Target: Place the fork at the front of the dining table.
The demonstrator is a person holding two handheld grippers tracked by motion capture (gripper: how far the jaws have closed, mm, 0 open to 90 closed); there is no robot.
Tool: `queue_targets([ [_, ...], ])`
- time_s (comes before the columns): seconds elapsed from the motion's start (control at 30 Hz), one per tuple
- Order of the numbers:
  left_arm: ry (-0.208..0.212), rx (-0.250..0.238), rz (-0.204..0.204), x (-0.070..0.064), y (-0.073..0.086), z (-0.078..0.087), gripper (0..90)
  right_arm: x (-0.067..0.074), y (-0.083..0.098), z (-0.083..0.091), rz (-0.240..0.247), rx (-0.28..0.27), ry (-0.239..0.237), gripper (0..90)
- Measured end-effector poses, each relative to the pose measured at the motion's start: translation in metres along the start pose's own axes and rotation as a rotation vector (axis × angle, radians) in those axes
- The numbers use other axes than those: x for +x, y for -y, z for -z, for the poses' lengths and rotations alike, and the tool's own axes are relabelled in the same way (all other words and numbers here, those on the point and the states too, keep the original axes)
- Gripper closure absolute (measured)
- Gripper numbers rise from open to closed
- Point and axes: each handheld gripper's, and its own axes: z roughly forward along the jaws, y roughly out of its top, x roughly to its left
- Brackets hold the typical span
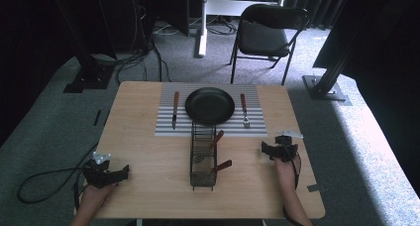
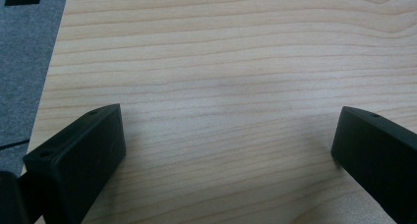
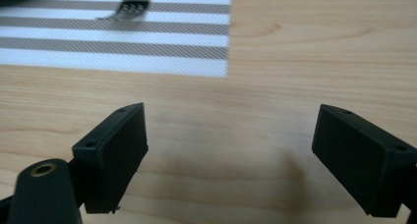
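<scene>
A black plate (image 1: 210,105) rests on a striped placemat (image 1: 166,125) at the far middle of the table. A wooden-handled knife (image 1: 175,109) lies left of the plate and a wooden-handled fork (image 1: 244,109) lies right of it; the fork's tines (image 3: 132,8) show in the right gripper view. A black wire basket (image 1: 203,157) in front of the mat holds two wooden-handled utensils (image 1: 217,139). My left gripper (image 1: 123,172) is open over bare wood near the table's front left corner, its jaws (image 2: 226,150) wide apart. My right gripper (image 1: 264,150) is open just below the mat's right corner, nothing between its jaws (image 3: 231,150).
A black folding chair (image 1: 265,35) stands beyond the table's far edge. Dark stand bases (image 1: 89,77) sit on the grey carpet at both far corners. A cable (image 1: 39,181) trails off the left gripper onto the floor. Bare wood (image 1: 153,176) lies between basket and left gripper.
</scene>
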Motion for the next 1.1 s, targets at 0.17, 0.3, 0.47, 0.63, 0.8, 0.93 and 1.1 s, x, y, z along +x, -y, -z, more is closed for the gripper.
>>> queue_targets([
  [0.17,0.000,0.000,0.000,0.000,0.000,0.000,0.0,-0.009,0.008,0.002,-0.022,0.003,0.025,12.4],
  [0.3,0.000,0.000,0.000,0.000,0.000,0.000,0.0,-0.015,0.014,0.005,-0.023,0.007,0.042,12.4],
  [0.47,0.000,0.000,0.000,0.000,0.000,0.000,0.0,-0.023,0.025,0.013,-0.032,-0.001,0.062,12.1],
  [0.63,0.000,0.000,0.000,0.000,0.000,0.000,0.0,-0.028,0.033,0.020,-0.026,-0.008,0.072,12.1],
  [0.8,0.000,0.000,0.000,0.000,0.000,0.000,0.0,-0.029,0.045,0.030,-0.007,-0.007,0.099,12.1],
  [0.93,0.000,0.000,0.000,0.000,0.000,0.000,0.0,-0.031,0.052,0.034,-0.020,-0.009,0.101,12.0],
  [1.1,0.000,0.000,0.000,0.000,0.000,0.000,0.0,-0.033,0.055,0.037,-0.044,-0.004,0.102,12.1],
])
